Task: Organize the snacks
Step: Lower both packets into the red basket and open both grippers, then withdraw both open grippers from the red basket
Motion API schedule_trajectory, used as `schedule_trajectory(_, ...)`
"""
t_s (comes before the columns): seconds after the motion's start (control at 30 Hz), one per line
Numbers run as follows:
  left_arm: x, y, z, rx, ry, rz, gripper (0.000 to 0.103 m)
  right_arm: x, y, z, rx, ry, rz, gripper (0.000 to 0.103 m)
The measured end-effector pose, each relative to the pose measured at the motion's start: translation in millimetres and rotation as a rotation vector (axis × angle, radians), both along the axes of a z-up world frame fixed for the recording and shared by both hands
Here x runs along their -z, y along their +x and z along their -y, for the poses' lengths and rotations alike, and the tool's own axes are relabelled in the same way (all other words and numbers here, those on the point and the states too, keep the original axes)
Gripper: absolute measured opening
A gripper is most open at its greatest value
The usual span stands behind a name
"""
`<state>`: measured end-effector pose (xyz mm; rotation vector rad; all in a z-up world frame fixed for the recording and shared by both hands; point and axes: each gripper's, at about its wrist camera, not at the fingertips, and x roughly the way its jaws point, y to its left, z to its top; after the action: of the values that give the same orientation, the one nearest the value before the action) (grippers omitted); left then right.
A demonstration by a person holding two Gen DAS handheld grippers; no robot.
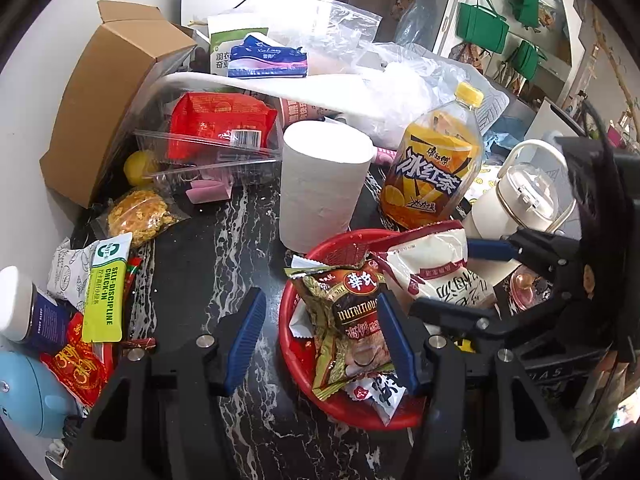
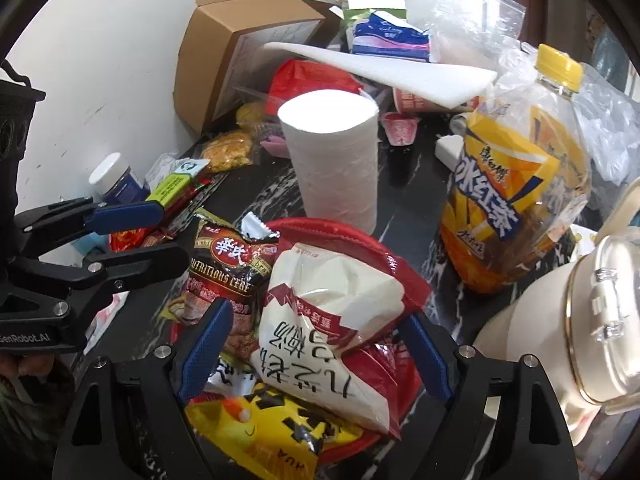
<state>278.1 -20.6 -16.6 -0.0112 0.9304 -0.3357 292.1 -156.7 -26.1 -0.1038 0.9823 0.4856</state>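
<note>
Red basket holds white pouch and cereal sachet; right gripper wide, left gripper parted, empty.

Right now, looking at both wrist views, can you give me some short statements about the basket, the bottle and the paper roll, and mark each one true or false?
1. The red basket holds several snack packets. True.
2. The paper roll lies on its side. False: it stands upright.
3. The bottle has a yellow cap. True.
4. The white packet lies outside the basket. False: it rests in the basket.
5. The right gripper is clamped on the bottle. False: its jaws stand open around the white packet.
</note>
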Motion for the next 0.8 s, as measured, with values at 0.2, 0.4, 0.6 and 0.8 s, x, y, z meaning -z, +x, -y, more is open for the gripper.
schedule_trajectory(0.2, -1, -3, 5, 0.011, -0.011, 0.014, 0.057, -8, -4, 8, 0.024, 0.002, 0.032, 0.085)
schedule_trajectory(0.4, -1, -4, 7, -0.008, -0.002, 0.028, 0.057, -11, -12, 9, 0.067, -0.021, 0.048, 0.085)
schedule_trajectory(0.6, 0, -9, 12, -0.003, 0.015, 0.034, 0.057, -18, -30, 17, 0.115, 0.003, 0.093, 0.085)
schedule_trajectory(0.8, -9, -26, 13, 0.002, -0.008, 0.042, 0.057, -30, -48, 23, 0.145, 0.015, 0.12, 0.085)
